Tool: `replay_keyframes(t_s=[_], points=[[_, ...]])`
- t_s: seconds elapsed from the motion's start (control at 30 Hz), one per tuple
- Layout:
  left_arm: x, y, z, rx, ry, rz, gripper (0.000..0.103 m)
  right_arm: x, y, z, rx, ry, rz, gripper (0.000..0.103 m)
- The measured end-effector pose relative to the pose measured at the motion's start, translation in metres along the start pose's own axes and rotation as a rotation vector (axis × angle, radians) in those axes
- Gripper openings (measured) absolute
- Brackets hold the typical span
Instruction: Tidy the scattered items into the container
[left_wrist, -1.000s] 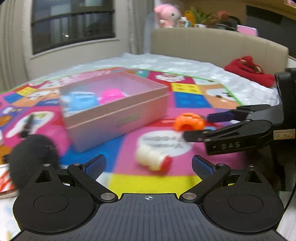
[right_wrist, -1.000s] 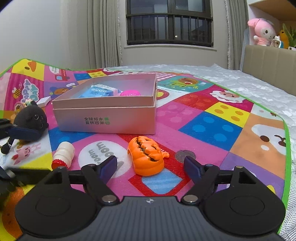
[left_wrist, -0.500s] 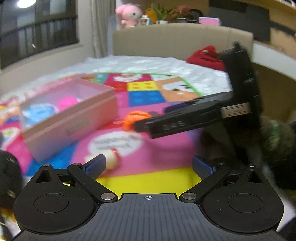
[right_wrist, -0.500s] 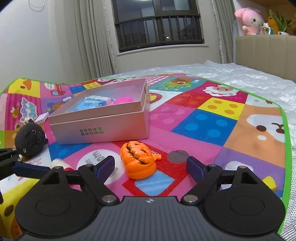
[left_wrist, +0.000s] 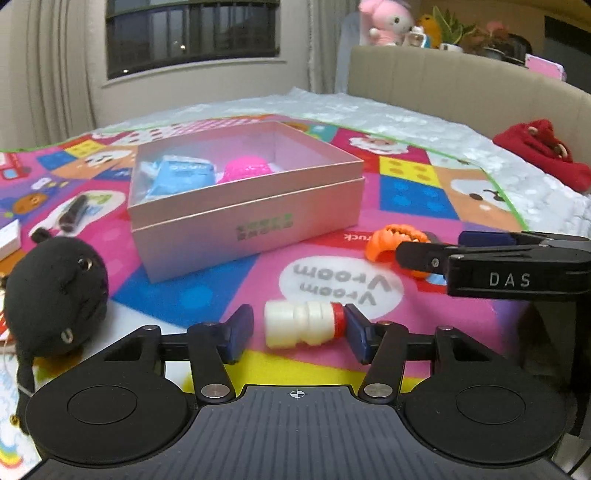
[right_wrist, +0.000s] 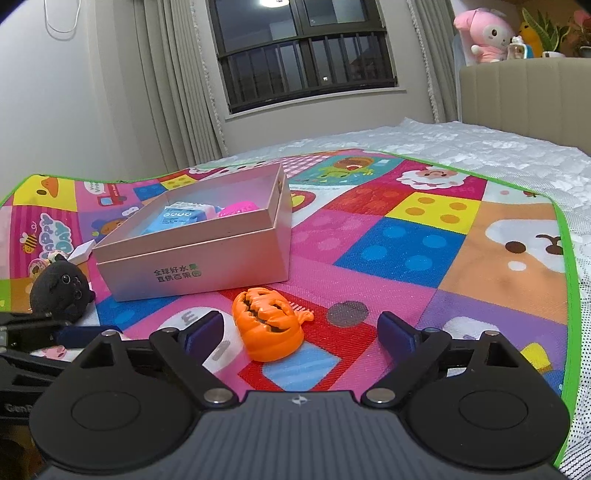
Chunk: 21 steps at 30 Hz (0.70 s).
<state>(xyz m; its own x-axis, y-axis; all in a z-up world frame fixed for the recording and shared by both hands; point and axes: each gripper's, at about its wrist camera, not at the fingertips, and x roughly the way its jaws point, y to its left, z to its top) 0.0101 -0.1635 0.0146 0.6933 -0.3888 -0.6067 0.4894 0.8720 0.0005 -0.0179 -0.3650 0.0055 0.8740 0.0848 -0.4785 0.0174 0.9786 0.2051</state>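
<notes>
Left gripper (left_wrist: 300, 328) jaws just closing around white-and-red bottle (left_wrist: 304, 324) on play mat (left_wrist: 413, 195); right pad touches cap, left pad apart. Right gripper (right_wrist: 301, 332) opening wide, orange pumpkin (right_wrist: 269, 328) between, untouched. Pink box (left_wrist: 243, 218) mid-mat beyond.

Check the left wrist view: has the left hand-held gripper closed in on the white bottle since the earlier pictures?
Yes. The left hand-held gripper has just been closing; the white bottle, lying nearer than the pink box, now sits between its jaws.

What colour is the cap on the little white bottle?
Red. The little white bottle's cap shows best in the left wrist view.
</notes>
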Motion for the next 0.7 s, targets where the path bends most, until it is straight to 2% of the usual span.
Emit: replay_keyframes(t_s=[0.07,0.23,0.33,0.43,0.53,0.57,0.6,0.7], points=[[-0.008,0.004,-0.006,-0.001,-0.016,0.020,0.051,0.000,0.001,0.000,-0.007,-0.001,-0.007,0.094],[-0.028,0.031,-0.025,-0.036,-0.030,0.115,0.050,0.002,0.006,0.001,-0.040,0.013,-0.018,0.096],[-0.037,0.046,-0.035,-0.078,-0.041,0.147,0.055,0.003,0.015,0.003,-0.085,0.033,-0.055,0.096],[-0.041,0.053,-0.044,-0.102,-0.065,0.154,0.063,0.003,0.030,0.005,-0.156,0.046,-0.089,0.096],[-0.042,0.055,-0.047,-0.110,-0.082,0.140,0.078,0.011,0.040,0.008,-0.193,0.081,-0.088,0.089],[-0.042,0.056,-0.047,-0.113,-0.085,0.132,0.089,0.015,0.043,0.010,-0.207,0.096,-0.091,0.084],[-0.042,0.057,-0.048,-0.119,-0.088,0.129,0.096,0.020,0.046,0.011,-0.224,0.111,-0.099,0.081],[-0.044,0.061,-0.049,-0.140,-0.100,0.122,0.096,0.030,0.053,0.012,-0.263,0.143,-0.092,0.063]])
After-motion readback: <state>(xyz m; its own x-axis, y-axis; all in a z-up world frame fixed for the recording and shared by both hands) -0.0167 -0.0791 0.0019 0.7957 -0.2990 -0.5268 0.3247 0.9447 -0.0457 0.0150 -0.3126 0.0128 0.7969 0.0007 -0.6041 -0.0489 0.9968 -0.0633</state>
